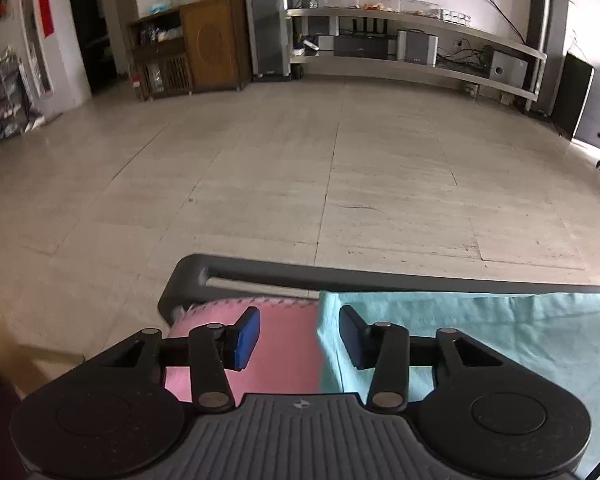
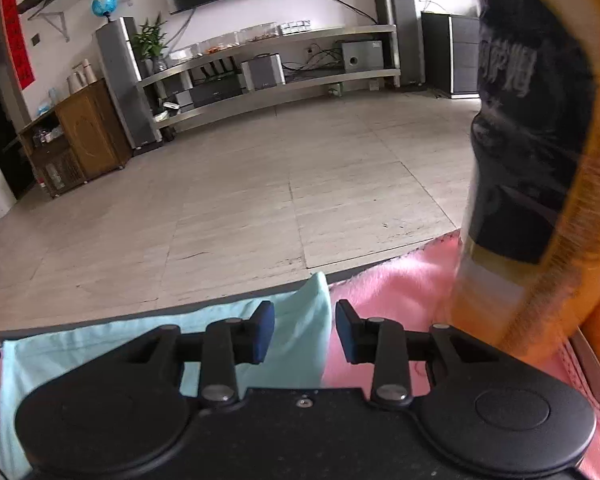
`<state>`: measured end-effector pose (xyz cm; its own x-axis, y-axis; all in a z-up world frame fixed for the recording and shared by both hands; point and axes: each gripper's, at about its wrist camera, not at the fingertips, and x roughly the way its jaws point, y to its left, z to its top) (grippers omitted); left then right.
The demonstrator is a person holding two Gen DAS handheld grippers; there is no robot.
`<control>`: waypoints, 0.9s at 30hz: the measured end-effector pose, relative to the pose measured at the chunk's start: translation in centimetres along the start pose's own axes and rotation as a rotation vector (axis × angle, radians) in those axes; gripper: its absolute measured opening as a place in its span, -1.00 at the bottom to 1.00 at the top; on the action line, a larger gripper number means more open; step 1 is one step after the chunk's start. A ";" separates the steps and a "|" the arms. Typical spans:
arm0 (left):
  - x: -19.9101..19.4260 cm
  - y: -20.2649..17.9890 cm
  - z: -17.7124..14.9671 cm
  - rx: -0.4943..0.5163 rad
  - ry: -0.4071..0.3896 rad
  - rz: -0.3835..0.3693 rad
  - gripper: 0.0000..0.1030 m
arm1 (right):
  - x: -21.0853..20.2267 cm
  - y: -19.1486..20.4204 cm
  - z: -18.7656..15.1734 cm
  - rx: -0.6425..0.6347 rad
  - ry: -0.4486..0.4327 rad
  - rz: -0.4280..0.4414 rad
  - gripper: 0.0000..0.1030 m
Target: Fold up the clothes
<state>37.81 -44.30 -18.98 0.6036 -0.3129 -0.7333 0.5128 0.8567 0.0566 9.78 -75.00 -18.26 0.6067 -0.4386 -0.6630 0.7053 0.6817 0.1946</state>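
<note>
The garment (image 1: 480, 332) lies on the blanket (image 1: 284, 352), which covers the bench (image 1: 260, 272). In the left wrist view the garment takes the right part and bare blanket the left; the garment's left edge runs between the jaws of the left gripper (image 1: 299, 338). The bench's far rail lies just beyond both cloths, and past it the floor (image 1: 300, 160) stretches to the far wall, where a long shelf unit (image 1: 420, 40) stands with a cabinet (image 1: 204, 44) to its left.

In the right wrist view the order flips — garment (image 2: 140, 336) left, blanket (image 2: 400, 280) right — under the right gripper (image 2: 305, 330). A bag (image 2: 540, 140) stands on the blanket at the right.
</note>
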 end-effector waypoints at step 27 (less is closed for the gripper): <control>-16.2 -1.0 -2.0 0.106 -0.253 0.098 -0.95 | -13.8 3.4 0.9 0.029 -0.153 0.049 -0.95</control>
<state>26.30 -39.24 -8.55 0.7798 -0.3344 -0.5293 0.4972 0.8446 0.1989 4.13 -67.14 -7.80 0.6877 -0.4913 -0.5345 0.6828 0.6879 0.2462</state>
